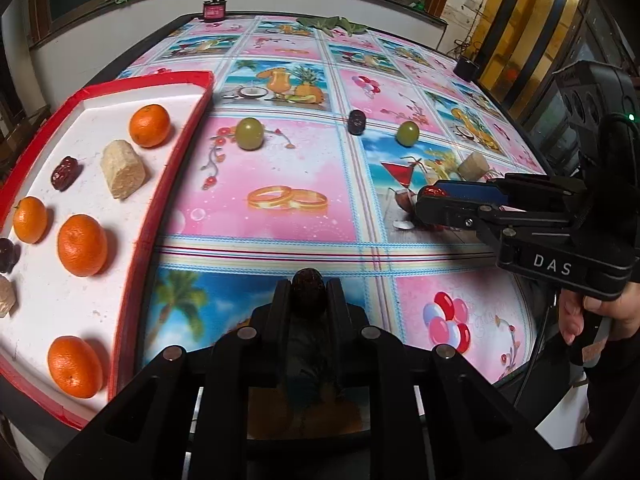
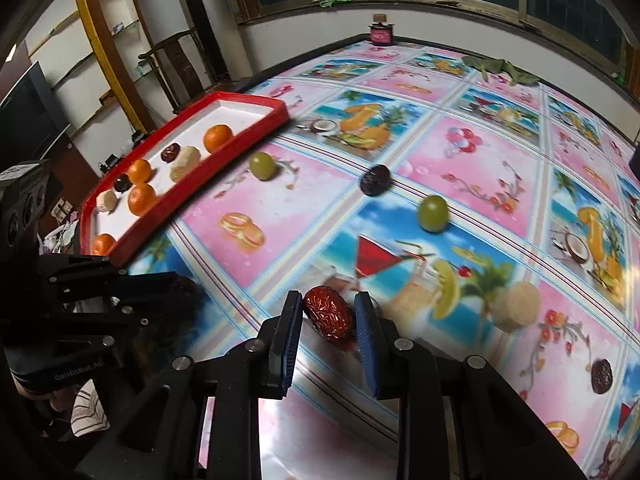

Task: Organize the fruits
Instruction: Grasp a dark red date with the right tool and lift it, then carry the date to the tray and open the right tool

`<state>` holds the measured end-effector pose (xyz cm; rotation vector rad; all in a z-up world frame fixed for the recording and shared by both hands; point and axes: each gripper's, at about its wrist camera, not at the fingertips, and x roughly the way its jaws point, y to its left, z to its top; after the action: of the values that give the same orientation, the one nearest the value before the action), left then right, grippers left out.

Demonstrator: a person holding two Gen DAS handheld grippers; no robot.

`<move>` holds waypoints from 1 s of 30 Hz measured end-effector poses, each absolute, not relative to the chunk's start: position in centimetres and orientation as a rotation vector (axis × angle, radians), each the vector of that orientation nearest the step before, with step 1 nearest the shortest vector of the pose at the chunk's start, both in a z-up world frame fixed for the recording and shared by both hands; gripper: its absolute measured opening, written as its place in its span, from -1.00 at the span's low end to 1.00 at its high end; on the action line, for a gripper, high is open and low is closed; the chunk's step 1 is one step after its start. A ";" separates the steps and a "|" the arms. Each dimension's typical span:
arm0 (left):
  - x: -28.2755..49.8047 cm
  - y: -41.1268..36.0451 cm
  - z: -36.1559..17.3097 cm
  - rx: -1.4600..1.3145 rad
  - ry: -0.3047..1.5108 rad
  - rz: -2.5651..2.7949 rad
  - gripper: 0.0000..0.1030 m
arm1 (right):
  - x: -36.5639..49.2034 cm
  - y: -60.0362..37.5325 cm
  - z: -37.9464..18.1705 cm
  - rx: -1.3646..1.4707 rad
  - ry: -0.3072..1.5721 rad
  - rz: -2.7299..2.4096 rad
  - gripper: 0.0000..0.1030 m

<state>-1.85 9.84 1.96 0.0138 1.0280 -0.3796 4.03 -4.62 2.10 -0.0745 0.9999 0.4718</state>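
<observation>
My left gripper (image 1: 307,292) is shut on a dark date (image 1: 307,289), held above the table near the red-rimmed white tray (image 1: 136,240). The tray holds several oranges (image 1: 82,245), dates and a beige chunk (image 1: 122,174). My right gripper (image 2: 329,316) has its blue pads around a red date (image 2: 329,315); the left pad touches it and a small gap shows at the right pad. The right gripper also shows in the left wrist view (image 1: 430,200). On the table lie two green grapes (image 2: 263,165) (image 2: 432,208), a dark date (image 2: 374,179) and a beige chunk (image 2: 515,306).
The table has a colourful printed cloth (image 1: 280,168). Another dark date (image 2: 601,376) lies at the right. A small red device (image 1: 215,9) and green leaves (image 1: 332,24) sit at the far edge. A wall with windows runs behind.
</observation>
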 end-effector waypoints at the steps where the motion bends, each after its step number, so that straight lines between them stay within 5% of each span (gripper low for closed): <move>1: -1.8 10.0 2.0 0.013 1.028 -0.372 -0.71 | 4.1 -4.4 2.1 -0.074 0.997 0.476 -0.47; 30: -2.4 16.5 6.7 -0.070 0.913 -0.247 -0.71 | 4.5 1.4 5.3 -0.043 0.912 0.605 -0.48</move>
<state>-2.39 16.53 6.74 -0.0704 0.9133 -0.2469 4.46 1.38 5.35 -0.0433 0.9119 0.6055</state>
